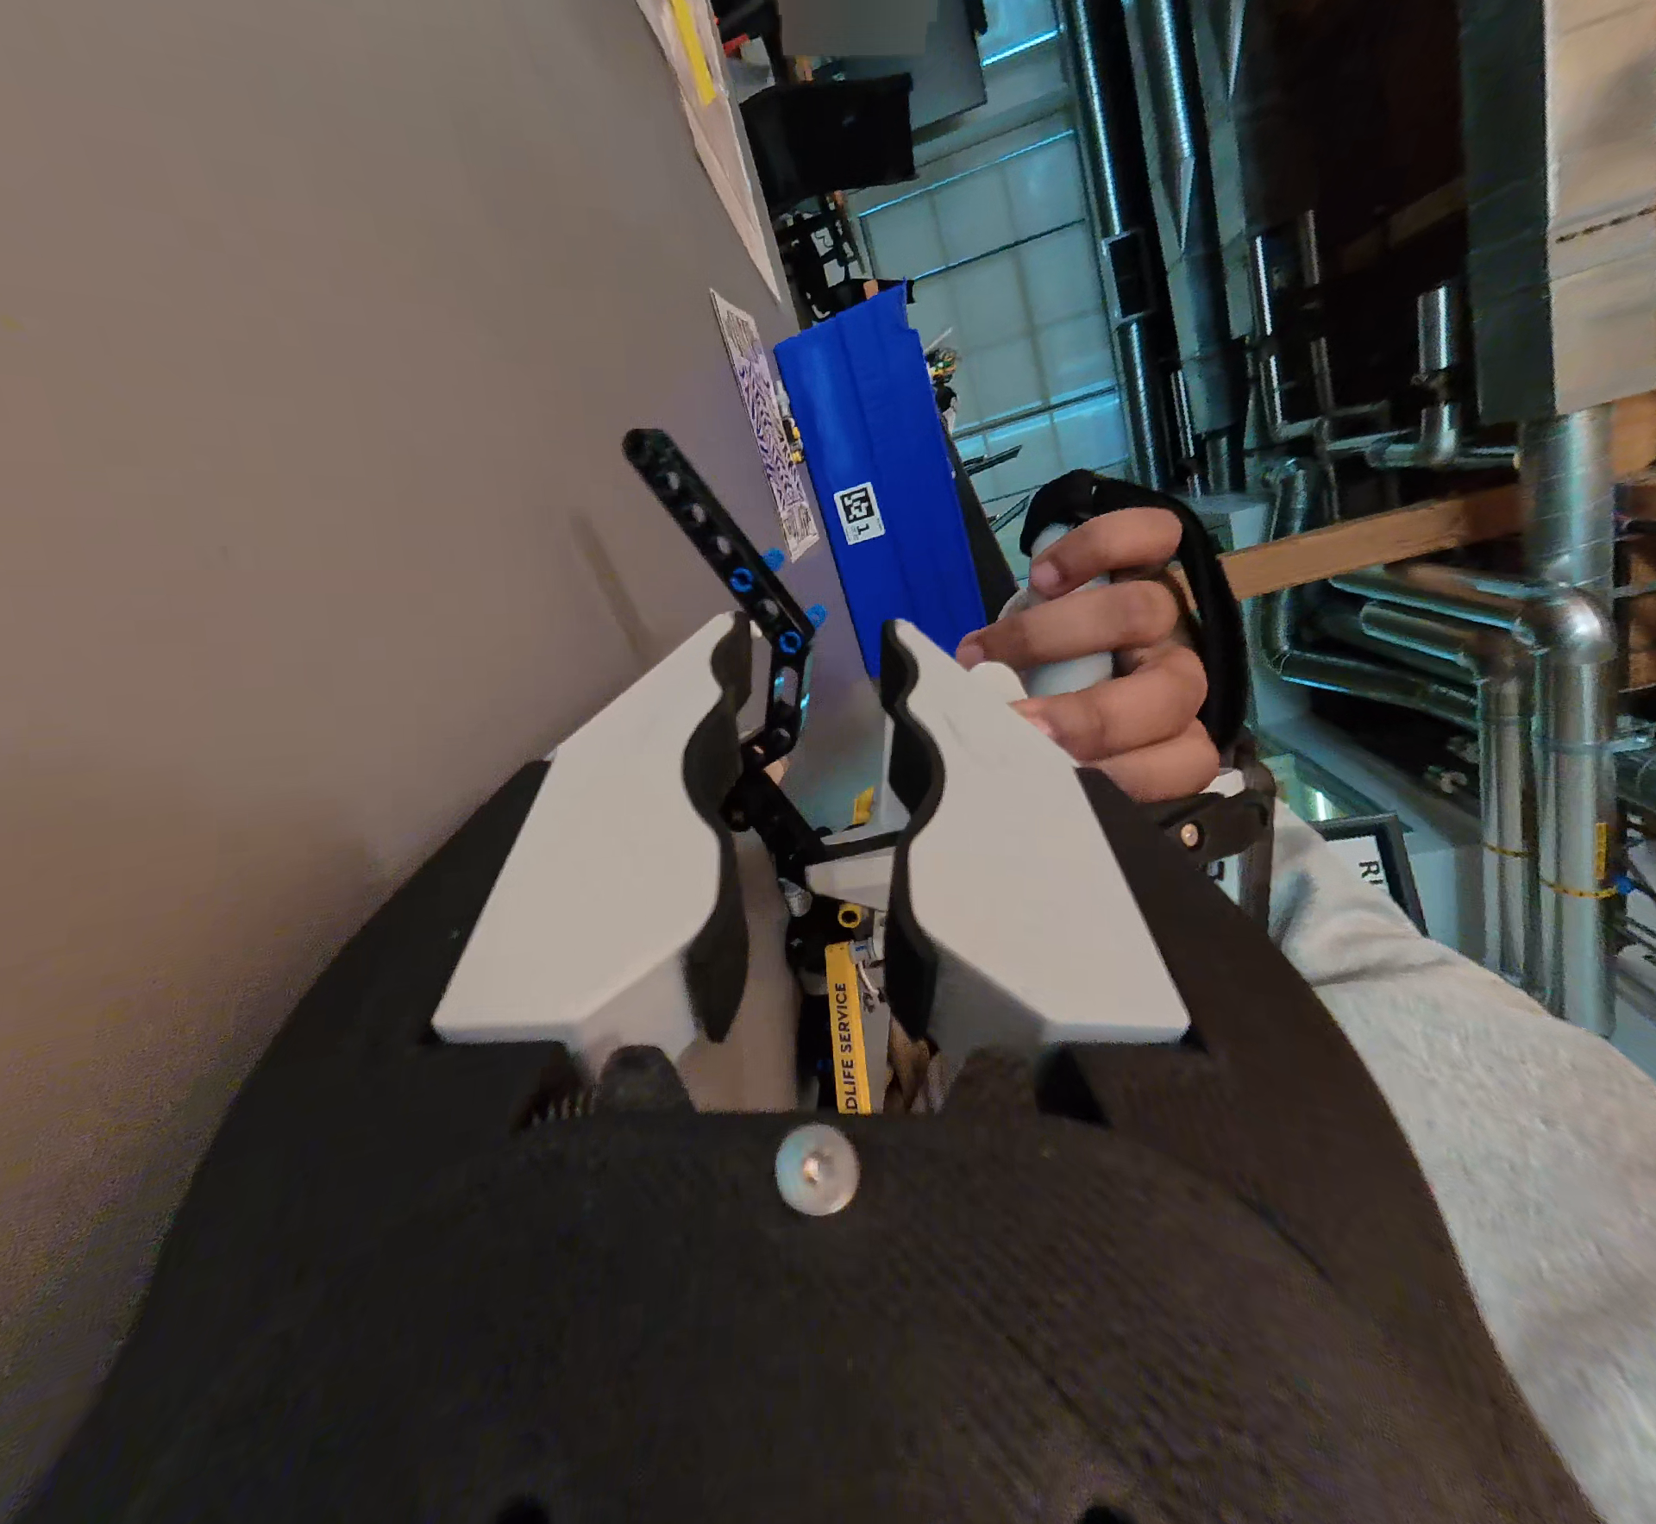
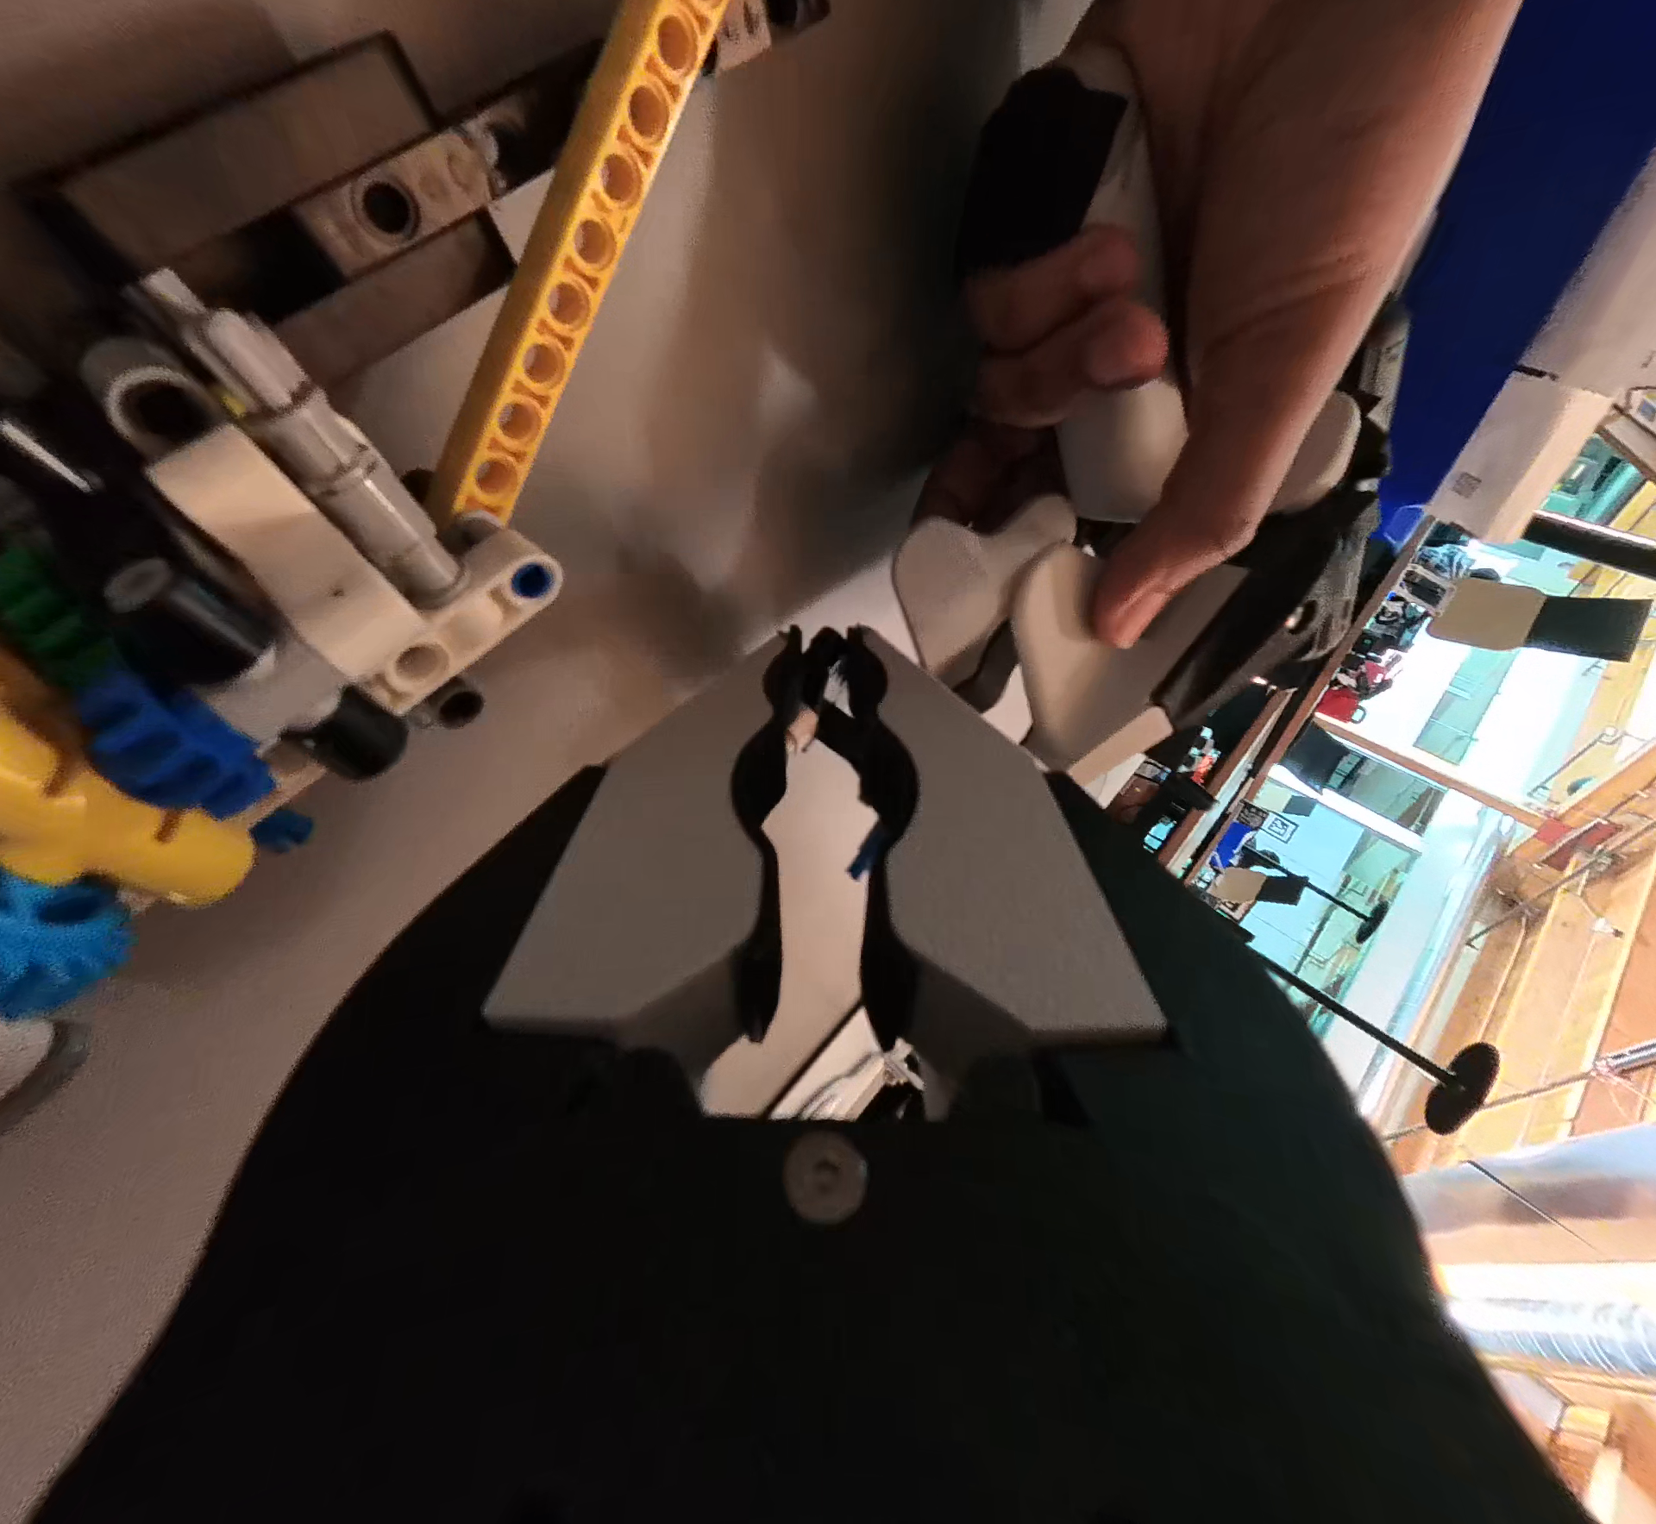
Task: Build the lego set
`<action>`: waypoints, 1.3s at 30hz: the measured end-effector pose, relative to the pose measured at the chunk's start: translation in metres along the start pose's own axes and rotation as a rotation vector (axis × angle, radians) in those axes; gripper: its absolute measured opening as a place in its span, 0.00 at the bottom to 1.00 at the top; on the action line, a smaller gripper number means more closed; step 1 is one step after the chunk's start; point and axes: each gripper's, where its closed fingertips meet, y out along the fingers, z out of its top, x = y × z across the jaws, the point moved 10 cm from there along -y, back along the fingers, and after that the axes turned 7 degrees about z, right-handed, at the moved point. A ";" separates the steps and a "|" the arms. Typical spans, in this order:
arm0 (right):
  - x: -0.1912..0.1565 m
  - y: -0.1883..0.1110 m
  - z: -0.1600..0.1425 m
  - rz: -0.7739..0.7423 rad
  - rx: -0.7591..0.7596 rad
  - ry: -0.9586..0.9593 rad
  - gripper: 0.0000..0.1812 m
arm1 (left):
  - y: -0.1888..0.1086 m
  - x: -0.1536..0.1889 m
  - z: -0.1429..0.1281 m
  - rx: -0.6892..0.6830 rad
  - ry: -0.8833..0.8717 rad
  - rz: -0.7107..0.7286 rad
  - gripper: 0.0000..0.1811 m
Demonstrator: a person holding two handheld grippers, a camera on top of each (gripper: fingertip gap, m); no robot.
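Note:
In the left wrist view my left gripper (image 1: 811, 657) has its jaws a little apart, closed on a lego assembly (image 1: 780, 818). A black bent beam with blue pins (image 1: 717, 540) sticks out past the fingertips, and a yellow part (image 1: 847, 1024) shows deeper between the fingers. In the right wrist view my right gripper (image 2: 820, 657) is nearly shut, pinching a small black piece (image 2: 820, 679) at its tips. The lego model (image 2: 269, 513) lies to its left, with a long yellow beam (image 2: 618, 164), white and grey parts, and blue gears (image 2: 170, 746).
A blue box (image 1: 874, 477) with a tag stands behind on the grey table (image 1: 314, 406), beside a patterned card (image 1: 771, 424). A hand on the other gripper's handle shows in each view (image 1: 1111, 648) (image 2: 1254, 226). Dark wooden blocks (image 2: 296, 173) lie behind the model. Some 6 cm of space lies between my two pairs of fingers.

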 end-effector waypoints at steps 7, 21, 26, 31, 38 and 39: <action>-0.010 0.006 -0.004 0.008 -0.026 0.043 0.05 | -0.002 -0.005 0.003 0.011 -0.054 -0.025 0.06; -0.020 -0.046 -0.060 -0.164 0.186 0.866 0.14 | -0.002 -0.008 0.003 -0.054 -0.080 0.014 0.04; -0.049 -0.069 -0.105 -0.201 0.366 1.455 0.10 | -0.004 -0.008 0.005 -0.065 -0.085 0.015 0.07; -0.080 -0.056 -0.091 -0.132 0.269 1.481 0.14 | 0.000 -0.009 0.014 -0.083 -0.031 0.133 0.14; -0.085 -0.052 -0.087 -0.102 0.285 1.467 0.20 | 0.012 -0.012 0.024 -0.119 -0.033 0.117 0.06; -0.084 -0.052 -0.088 -0.109 0.295 1.471 0.21 | 0.013 -0.012 0.024 -0.117 -0.037 0.103 0.06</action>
